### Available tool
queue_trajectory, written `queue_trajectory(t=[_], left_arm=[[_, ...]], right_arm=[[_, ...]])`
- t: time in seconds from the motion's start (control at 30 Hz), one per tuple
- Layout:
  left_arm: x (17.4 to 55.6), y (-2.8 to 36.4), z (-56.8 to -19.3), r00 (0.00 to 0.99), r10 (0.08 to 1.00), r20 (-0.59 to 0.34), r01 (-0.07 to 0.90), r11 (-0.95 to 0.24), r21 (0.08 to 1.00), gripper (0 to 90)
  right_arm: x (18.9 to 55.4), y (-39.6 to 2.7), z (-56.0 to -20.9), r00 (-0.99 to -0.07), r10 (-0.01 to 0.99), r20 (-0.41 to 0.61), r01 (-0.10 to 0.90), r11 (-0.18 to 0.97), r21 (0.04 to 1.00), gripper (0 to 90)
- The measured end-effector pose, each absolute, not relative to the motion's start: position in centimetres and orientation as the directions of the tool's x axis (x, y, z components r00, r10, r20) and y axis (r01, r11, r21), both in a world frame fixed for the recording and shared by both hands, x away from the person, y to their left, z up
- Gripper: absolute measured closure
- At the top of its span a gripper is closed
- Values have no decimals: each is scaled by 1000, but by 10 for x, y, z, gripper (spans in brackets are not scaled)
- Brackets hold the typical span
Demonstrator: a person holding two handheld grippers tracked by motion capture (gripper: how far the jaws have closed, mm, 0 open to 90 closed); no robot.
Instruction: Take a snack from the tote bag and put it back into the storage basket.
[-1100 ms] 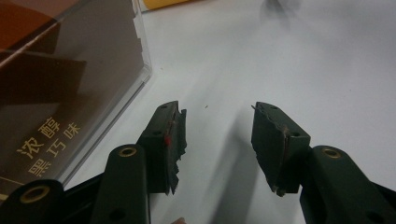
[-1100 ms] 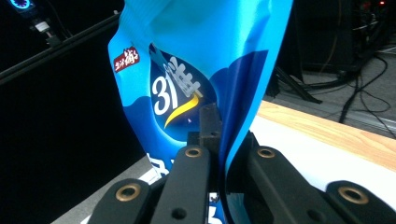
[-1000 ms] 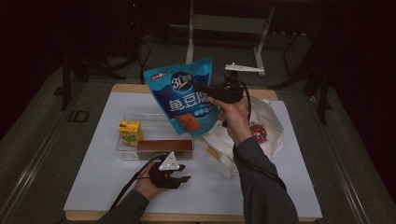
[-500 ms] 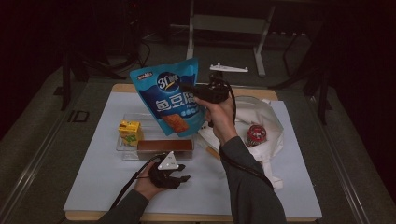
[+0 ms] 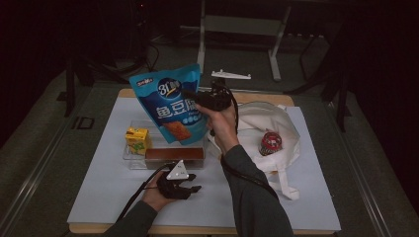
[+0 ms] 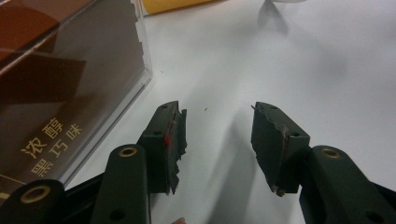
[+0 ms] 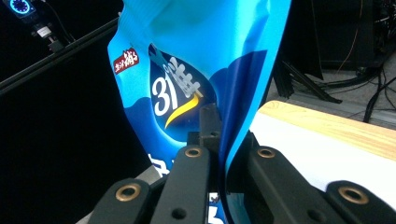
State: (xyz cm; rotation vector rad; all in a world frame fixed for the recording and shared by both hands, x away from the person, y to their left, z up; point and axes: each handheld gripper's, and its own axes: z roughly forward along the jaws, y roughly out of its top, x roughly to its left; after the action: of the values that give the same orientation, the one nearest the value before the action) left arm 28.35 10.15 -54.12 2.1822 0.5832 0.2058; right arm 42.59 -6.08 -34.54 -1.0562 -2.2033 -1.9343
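A large blue snack bag (image 5: 170, 108) hangs in the air over the back middle of the table, pinched at its right edge by my right gripper (image 5: 197, 101). In the right gripper view the jaws are shut on the blue snack bag (image 7: 205, 79). My left gripper (image 5: 184, 189) rests low on the white table near the front, just in front of a clear tray (image 5: 133, 160). Its jaws stand apart in the left gripper view with only bare table between them (image 6: 217, 149). The brown chocolate box (image 5: 174, 155) lies in the tray, and the same brown box (image 6: 51, 102) rises at the left of that view.
A yellow juice carton (image 5: 138, 139) stands at the tray's left end. A white tote bag (image 5: 269, 123) lies open at the right with a red round packet (image 5: 270, 142) in it. The white table cover (image 5: 99, 187) ends at a wooden edge in front.
My right gripper has carried the blue snack bag leftward and a little lower. The left gripper has stayed where it was.
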Motion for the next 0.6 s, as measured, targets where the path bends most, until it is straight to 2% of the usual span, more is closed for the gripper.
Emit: queue_trajectory(t=[0.6], left_arm=[[283, 102, -541, 877, 477, -52, 333, -528, 781, 526]], right_arm=[[440, -39, -365, -740, 519, 427, 504, 9, 863, 895]])
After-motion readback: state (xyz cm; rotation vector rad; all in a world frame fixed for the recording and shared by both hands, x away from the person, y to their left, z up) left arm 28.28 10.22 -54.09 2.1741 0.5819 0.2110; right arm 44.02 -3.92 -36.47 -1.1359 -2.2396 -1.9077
